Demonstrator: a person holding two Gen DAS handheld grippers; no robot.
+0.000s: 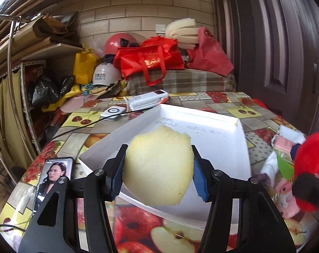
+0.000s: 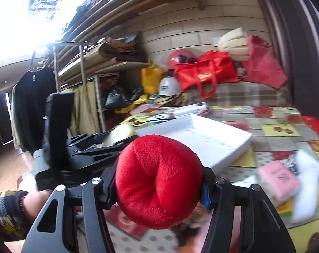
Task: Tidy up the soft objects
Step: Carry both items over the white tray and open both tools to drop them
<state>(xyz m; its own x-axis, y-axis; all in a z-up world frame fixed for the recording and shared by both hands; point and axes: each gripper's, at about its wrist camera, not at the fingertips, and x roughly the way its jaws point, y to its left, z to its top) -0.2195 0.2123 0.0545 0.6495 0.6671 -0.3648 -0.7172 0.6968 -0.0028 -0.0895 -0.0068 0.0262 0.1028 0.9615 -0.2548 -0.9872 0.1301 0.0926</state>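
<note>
My left gripper (image 1: 158, 172) is shut on a pale yellow sponge (image 1: 159, 166), held in the air just in front of a white shallow tray (image 1: 233, 145) on the fruit-patterned table. My right gripper (image 2: 157, 186) is shut on a red plush toy (image 2: 159, 181), which fills the space between its pads. In the right wrist view the white tray (image 2: 222, 141) lies ahead, and the left gripper with the yellow sponge (image 2: 121, 135) shows at the left, held by a hand in a patterned sleeve. The red plush toy (image 1: 311, 154) also shows at the right edge of the left wrist view.
A phone (image 1: 53, 177) with a lit screen lies at the table's front left. A pink packet (image 2: 279, 177) and white soft pieces (image 2: 307, 181) lie right of the tray. A white charger puck (image 1: 114, 112) with its cable and a white box (image 1: 148, 99) sit behind the tray. Red bags (image 1: 151, 60) pile up beyond.
</note>
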